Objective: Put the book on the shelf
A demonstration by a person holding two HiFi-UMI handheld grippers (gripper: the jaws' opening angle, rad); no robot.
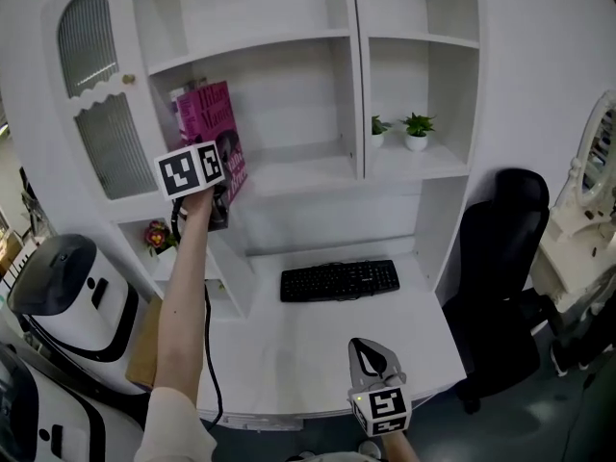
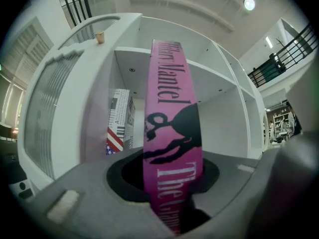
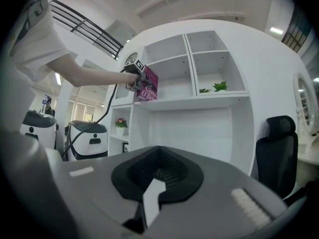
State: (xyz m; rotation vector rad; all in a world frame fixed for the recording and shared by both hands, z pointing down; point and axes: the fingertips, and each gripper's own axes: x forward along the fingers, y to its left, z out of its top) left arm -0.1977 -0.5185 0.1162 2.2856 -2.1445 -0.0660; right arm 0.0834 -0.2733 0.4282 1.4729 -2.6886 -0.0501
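Well, the left gripper (image 1: 219, 203) clamps its jaws on the pink book (image 1: 212, 123), upright at the shelf (image 1: 308, 174) mouth; its slot lies straight ahead, right of a standing book (image 2: 119, 121). The right gripper (image 1: 372, 356), jaws together and empty, hangs by the desk (image 1: 318, 340) near edge.

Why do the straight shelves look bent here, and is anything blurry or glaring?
Head view: the wide lens bows the shelf boards; light is soft and even. Left gripper view: the pink book sits so near the lens that its lower lettering goes soft, and a ceiling lamp glares at upper right. Right gripper view: dark rounded corners, shelf curved too.
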